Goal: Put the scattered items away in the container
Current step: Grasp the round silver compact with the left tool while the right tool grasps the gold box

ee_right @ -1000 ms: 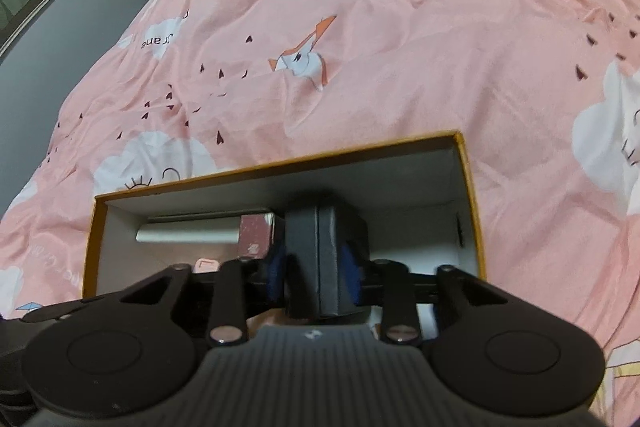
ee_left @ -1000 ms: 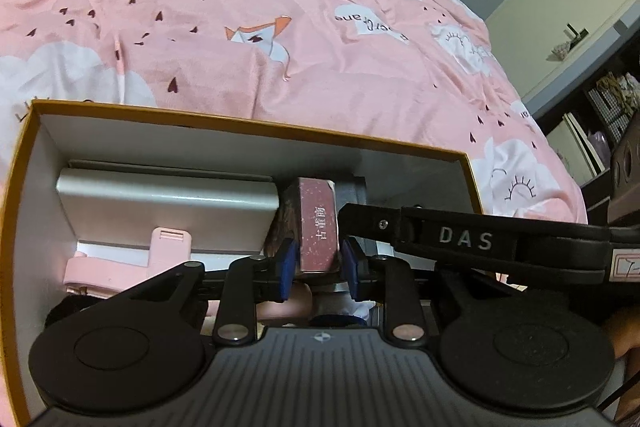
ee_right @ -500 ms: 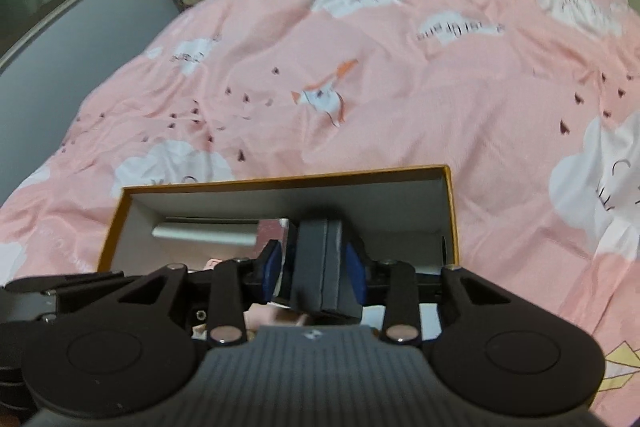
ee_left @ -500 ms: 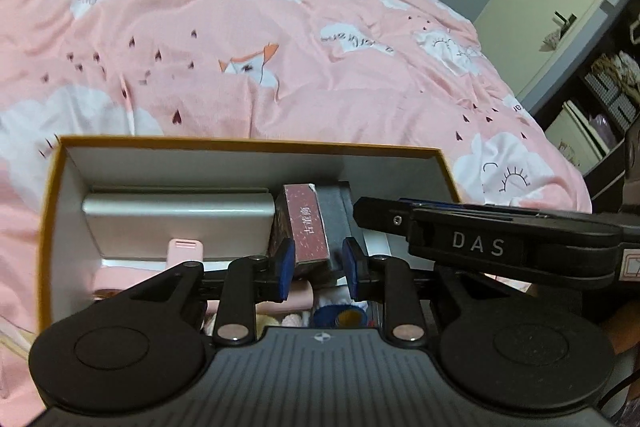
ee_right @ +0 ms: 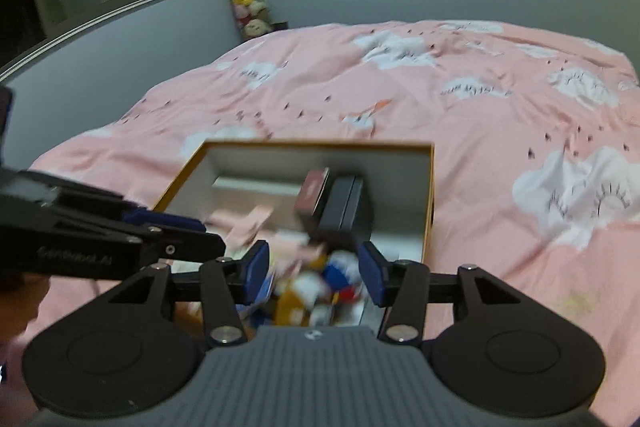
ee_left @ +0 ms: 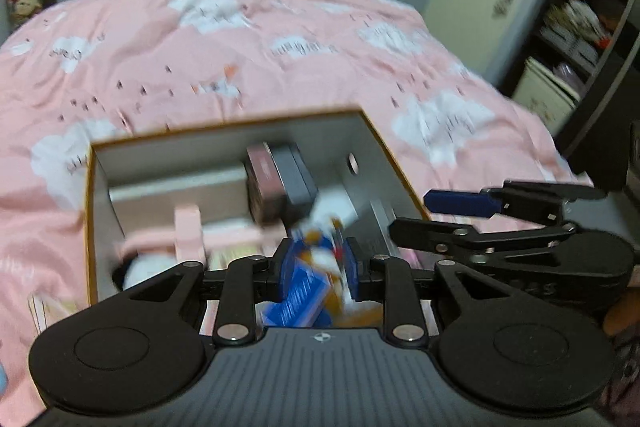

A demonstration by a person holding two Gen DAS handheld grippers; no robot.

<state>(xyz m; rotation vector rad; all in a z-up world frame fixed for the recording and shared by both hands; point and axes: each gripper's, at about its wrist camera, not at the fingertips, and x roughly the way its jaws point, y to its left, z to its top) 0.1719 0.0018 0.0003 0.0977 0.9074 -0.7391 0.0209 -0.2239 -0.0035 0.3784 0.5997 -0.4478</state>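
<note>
Release is the step in hand—both the left gripper (ee_left: 316,269) and right gripper (ee_right: 314,273) have jaws opening and empty, so withdraw straight above the orange-rimmed cardboard box (ee_right: 430,195)—its dark rectangular case (ee_right: 340,203) stands inside.

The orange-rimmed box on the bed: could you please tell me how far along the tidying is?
Mostly done, it seems. The orange-rimmed box already holds a maroon box and a black case standing side by side, a silver box and pink items. Nothing is in hand: the left gripper and right gripper are both opening, empty. The pink bedspread shows nothing left scattered.
</note>
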